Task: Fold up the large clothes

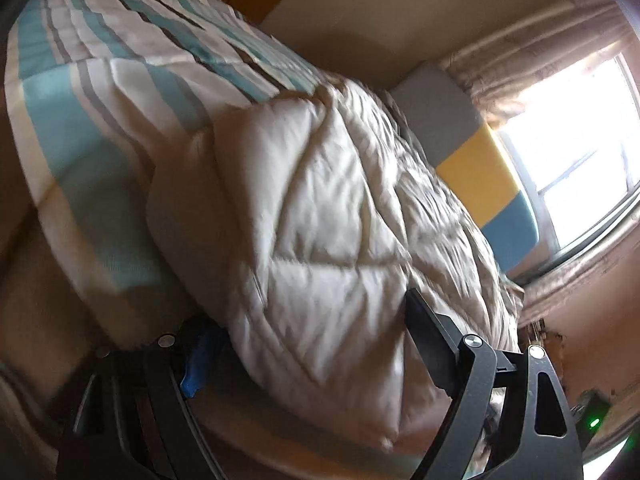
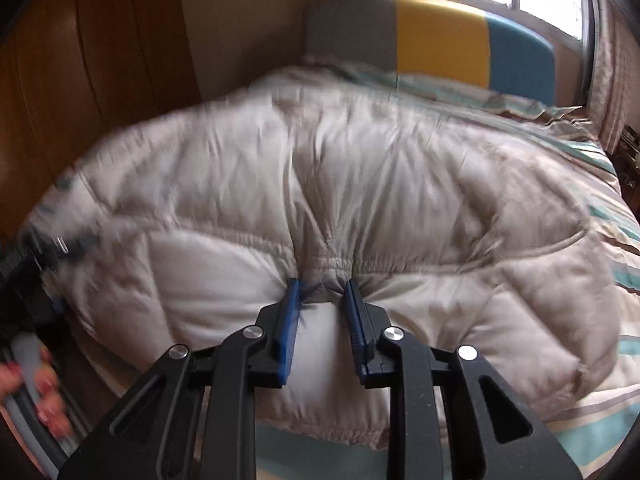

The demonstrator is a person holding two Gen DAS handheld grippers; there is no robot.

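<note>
While the quilted cream jacket point(image 2: 320, 200) lies spread across the bed point(image 2: 592, 208), its elastic hem nearest the right wrist camera is bunched into a pucker between the blue pads point(image 2: 290, 312) of the right hand-held gripper point(image 2: 322, 286), whose jaws stand narrow and pinch that gathered fabric. Beyond the jacket, toward the headboard point(image 2: 440, 40) with its grey, yellow and blue panels, a strip of the striped teal and white bedcover point(image 2: 520, 108) lies bare, and more of it shows to the right of the jacket and under its near hem. Left of the jacket a wooden wardrobe point(image 2: 100, 60) stands close to the bed's edge, leaving little room on that side. In the left wrist view the left hand-held gripper point(image 1: 304, 316) has its jaws spread wide, one black finger point(image 1: 424, 320) lying against a puffy folded edge of the jacket and the other mostly hidden beneath it; the pads do not visibly press the cloth. Behind the headboard a bright window point(image 1: 580, 140) and curtain point(image 1: 520, 60) close off the far side. At the left edge of the right wrist view, beside the jacket, a person's hand point(image 2: 48, 400) grips a grey handle; that part is blurred. No containers are in view.
</note>
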